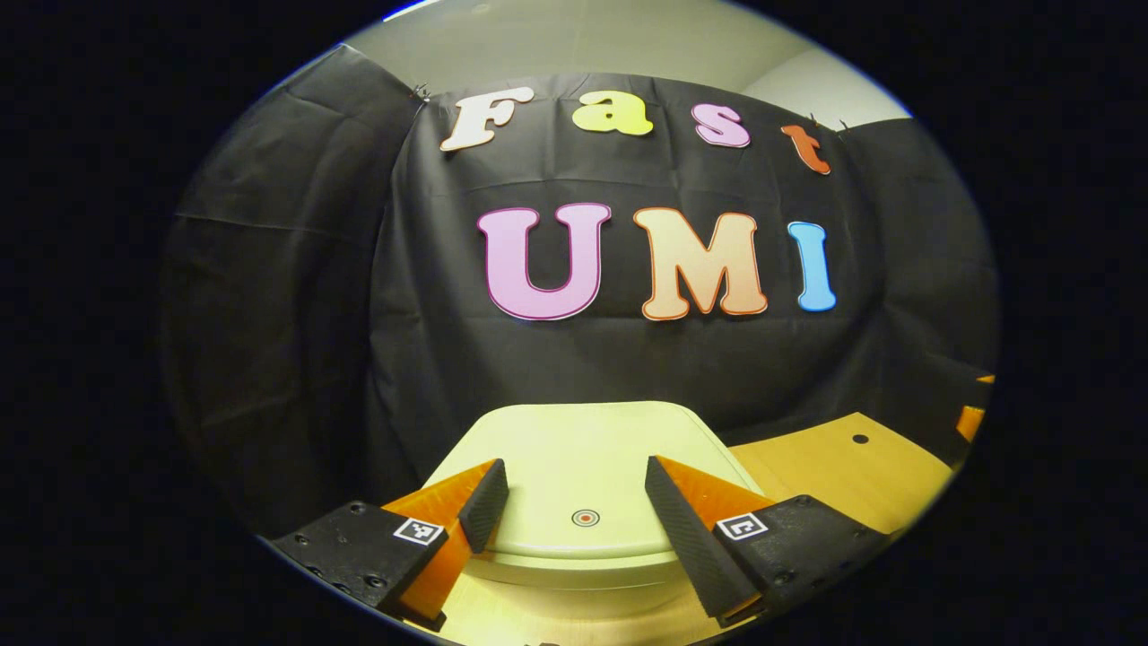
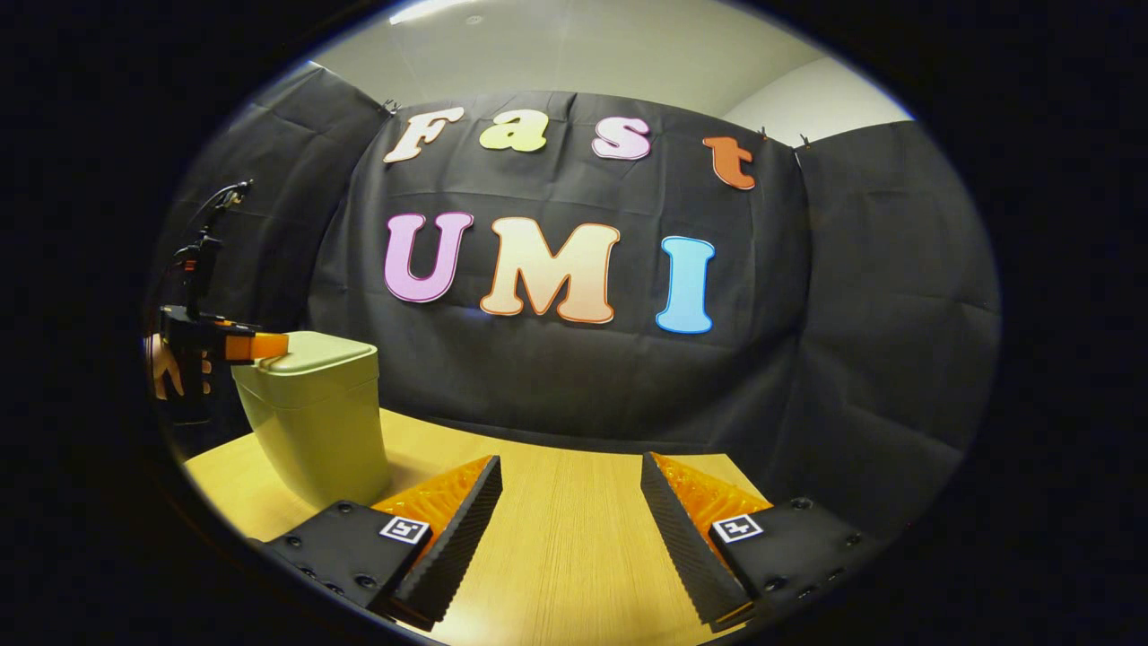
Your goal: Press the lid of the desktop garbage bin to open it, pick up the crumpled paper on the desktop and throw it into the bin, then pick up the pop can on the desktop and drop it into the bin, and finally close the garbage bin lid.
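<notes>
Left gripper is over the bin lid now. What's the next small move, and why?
Probably press the left gripper down on the lid, near its round target mark. The bin looks closed, and in the right gripper view the left gripper's fingers sit at the lid's edge. The right gripper hangs open over the table.

Pale green bin [image 2: 314,417], wood-grain table [image 2: 556,547]
</notes>
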Available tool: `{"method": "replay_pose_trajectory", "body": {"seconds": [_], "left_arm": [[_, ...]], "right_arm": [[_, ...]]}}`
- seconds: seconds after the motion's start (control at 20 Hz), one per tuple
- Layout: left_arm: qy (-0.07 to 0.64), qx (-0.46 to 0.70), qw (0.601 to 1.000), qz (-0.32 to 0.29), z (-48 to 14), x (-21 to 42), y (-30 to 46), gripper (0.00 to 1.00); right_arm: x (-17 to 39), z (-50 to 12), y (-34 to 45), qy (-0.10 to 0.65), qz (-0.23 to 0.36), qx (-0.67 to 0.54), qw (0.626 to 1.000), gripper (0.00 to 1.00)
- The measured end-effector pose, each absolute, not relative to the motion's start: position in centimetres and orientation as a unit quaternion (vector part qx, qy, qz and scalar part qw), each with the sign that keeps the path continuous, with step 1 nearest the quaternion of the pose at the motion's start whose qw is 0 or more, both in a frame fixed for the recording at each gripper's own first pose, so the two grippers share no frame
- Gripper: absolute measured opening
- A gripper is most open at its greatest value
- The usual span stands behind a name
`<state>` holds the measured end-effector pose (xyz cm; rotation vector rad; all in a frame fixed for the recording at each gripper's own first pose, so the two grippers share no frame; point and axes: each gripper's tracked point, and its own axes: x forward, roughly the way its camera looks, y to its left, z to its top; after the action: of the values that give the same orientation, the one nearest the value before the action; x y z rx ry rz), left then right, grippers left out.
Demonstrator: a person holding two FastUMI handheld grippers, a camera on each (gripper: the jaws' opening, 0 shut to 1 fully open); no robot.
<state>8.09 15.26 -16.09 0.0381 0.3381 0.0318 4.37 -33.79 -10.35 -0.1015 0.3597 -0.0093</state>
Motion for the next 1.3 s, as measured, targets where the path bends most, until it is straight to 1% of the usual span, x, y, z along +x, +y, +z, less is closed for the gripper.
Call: {"method": "replay_pose_trajectory", "body": {"seconds": [0.05, 0.1, 0.3, 0.35, 0.4, 0.45, 0.5, 0.55, 0.6, 0.65, 0.7, 0.8, 1.0, 1.1, 1.15, 1.25, 1.3], "left_arm": [[0.153, 0.025, 0.988, 0.020, -14.9, 8.3, 15.1, 0.99], [0.138, 0.027, 0.990, 0.021, -13.6, 8.4, 14.6, 0.94], [0.093, 0.026, 0.995, 0.021, -9.0, 8.3, 11.0, 0.96], [0.077, 0.025, 0.996, 0.023, -7.6, 7.9, 9.8, 0.93], [0.061, 0.023, 0.998, 0.019, -6.3, 7.5, 8.3, 0.95], [0.049, 0.018, 0.999, 0.013, -5.3, 7.1, 6.6, 0.92], [0.040, 0.008, 0.999, 0.004, -4.6, 6.5, 4.8, 0.95], [0.034, -0.004, 0.999, -0.006, -4.0, 6.0, 3.0, 0.93], [0.031, -0.014, 0.999, -0.014, -3.7, 5.3, 1.5, 0.93], [0.023, -0.020, 0.999, -0.017, -3.4, 4.7, 0.4, 0.96], [0.007, -0.023, 1.000, -0.016, -2.5, 4.3, -0.3, 0.93], [-0.016, -0.021, 1.000, -0.009, -1.8, 3.4, -1.4, 0.93], [0.005, -0.026, 1.000, 0.002, -2.6, 1.5, -3.3, 0.93], [-0.001, -0.020, 1.000, 0.004, -2.0, 0.9, -3.5, 0.93], [-0.005, -0.020, 1.000, -0.005, -1.7, 0.5, -4.0, 0.98], [-0.006, -0.012, 1.000, -0.022, -2.0, 0.1, -4.3, 0.97], [-0.006, -0.008, 1.000, -0.030, -2.1, 0.0, -4.3, 0.92]], "right_arm": [[4.5, -10.1, -34.1, 0.176, -0.006, -0.050, 0.983, 0.98], [4.6, -9.9, -34.2, 0.174, -0.007, -0.049, 0.984, 0.98], [5.0, -9.1, -34.7, 0.168, -0.010, -0.046, 0.985, 0.98], [5.0, -9.0, -35.0, 0.170, -0.014, -0.049, 0.984, 1.00], [4.9, -8.7, -35.2, 0.171, -0.015, -0.046, 0.984, 0.98], [4.8, -8.0, -35.2, 0.166, -0.011, -0.039, 0.985, 0.98], [4.7, -7.1, -35.2, 0.156, -0.008, -0.031, 0.987, 0.98], [4.8, -6.3, -35.3, 0.144, -0.002, -0.025, 0.989, 0.98], [5.0, -5.5, -35.2, 0.132, 0.002, -0.023, 0.991, 0.98], [5.0, -5.2, -35.3, 0.124, 0.007, -0.022, 0.992, 1.00], [4.9, -5.1, -35.5, 0.121, 0.011, -0.023, 0.992, 0.98], [4.5, -4.9, -35.4, 0.115, 0.028, -0.024, 0.993, 0.98], [3.6, -3.5, -35.0, 0.087, 0.059, -0.017, 0.994, 0.98], [3.3, -3.4, -34.7, 0.088, 0.064, -0.006, 0.994, 0.98], [2.9, -3.2, -34.5, 0.090, 0.063, 0.000, 0.994, 1.00], [2.4, -2.5, -34.3, 0.086, 0.055, 0.013, 0.995, 0.98], [2.1, -2.2, -34.2, 0.080, 0.047, 0.017, 0.995, 0.98]]}}
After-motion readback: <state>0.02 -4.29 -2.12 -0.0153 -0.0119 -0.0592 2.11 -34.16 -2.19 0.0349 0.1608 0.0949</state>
